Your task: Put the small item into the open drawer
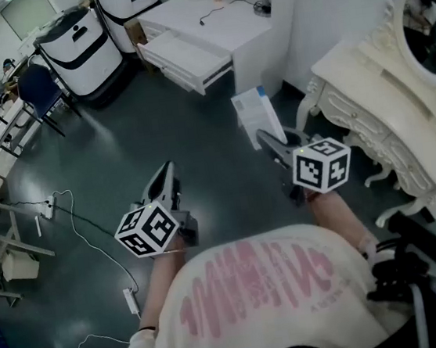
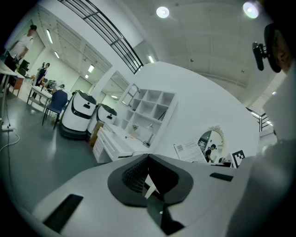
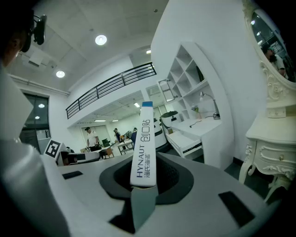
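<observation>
Plaster box (image 3: 144, 148), just one, flat and white with a blue end, reads "HYNAUT" and "创口贴" along its edge; my right gripper (image 1: 271, 142) clamps it (upright between the jaws), near me, well apart from the one open drawer (image 1: 186, 61) of the far white desk (image 1: 219, 21); my left gripper (image 2: 150, 183) sits closed on nothing.

The counter (image 1: 207, 17) stands ahead, with the open drawer (image 1: 184, 59) projecting from its left side. Two wheeled machines (image 1: 80, 48) stand left of the counter, and a chair (image 1: 38, 87) stands left of them. The dressing table (image 1: 375, 103) stands at right and carries a mirror (image 1: 427, 17). The small box (image 1: 258, 115) sits clamped in the right tongs (image 1: 268, 141), to the right of the left tongs (image 1: 167, 174). A cable (image 1: 74, 218) lies on the floor (image 1: 120, 150) at left.
</observation>
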